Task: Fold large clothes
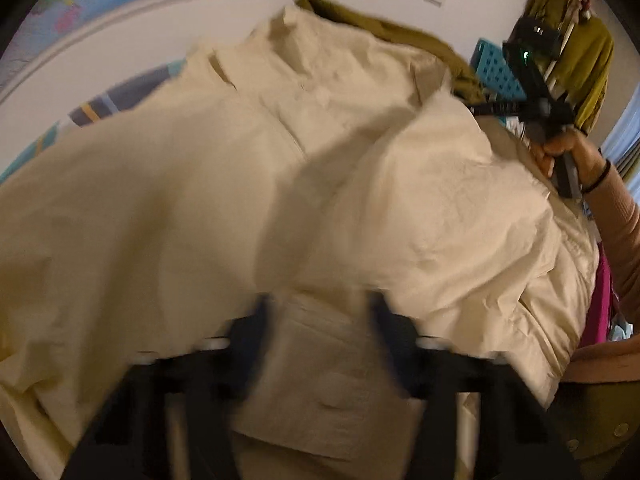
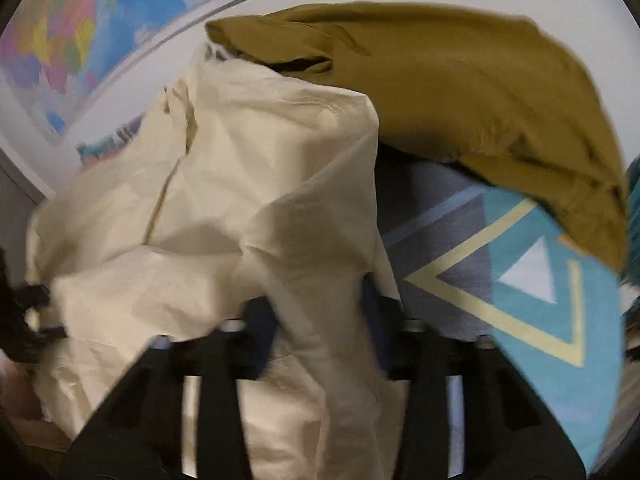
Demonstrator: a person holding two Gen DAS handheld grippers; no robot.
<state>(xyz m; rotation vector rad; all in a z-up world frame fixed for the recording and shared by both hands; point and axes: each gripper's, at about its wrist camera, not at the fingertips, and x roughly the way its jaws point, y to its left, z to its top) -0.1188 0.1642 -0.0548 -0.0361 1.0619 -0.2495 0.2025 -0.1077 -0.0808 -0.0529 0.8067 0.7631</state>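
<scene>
A large cream shirt (image 1: 224,184) lies spread and rumpled on a patterned bed cover; its collar points to the far wall. My left gripper (image 1: 318,312) is low over the shirt's near part, jaws apart, cloth lying between and over the fingers. My right gripper (image 2: 320,312) has its jaws apart too, with a fold of the cream shirt (image 2: 224,216) draped between them. In the left wrist view the right gripper (image 1: 536,92) is held by a hand at the shirt's far right edge. The view is blurred.
An olive-brown garment (image 2: 460,92) lies behind the shirt; it also shows in the left wrist view (image 1: 404,28). The bed cover (image 2: 532,280) is blue-grey with triangles. A world map (image 2: 72,40) hangs on the white wall. A blue crate (image 1: 496,72) and hanging clothes (image 1: 588,64) stand at right.
</scene>
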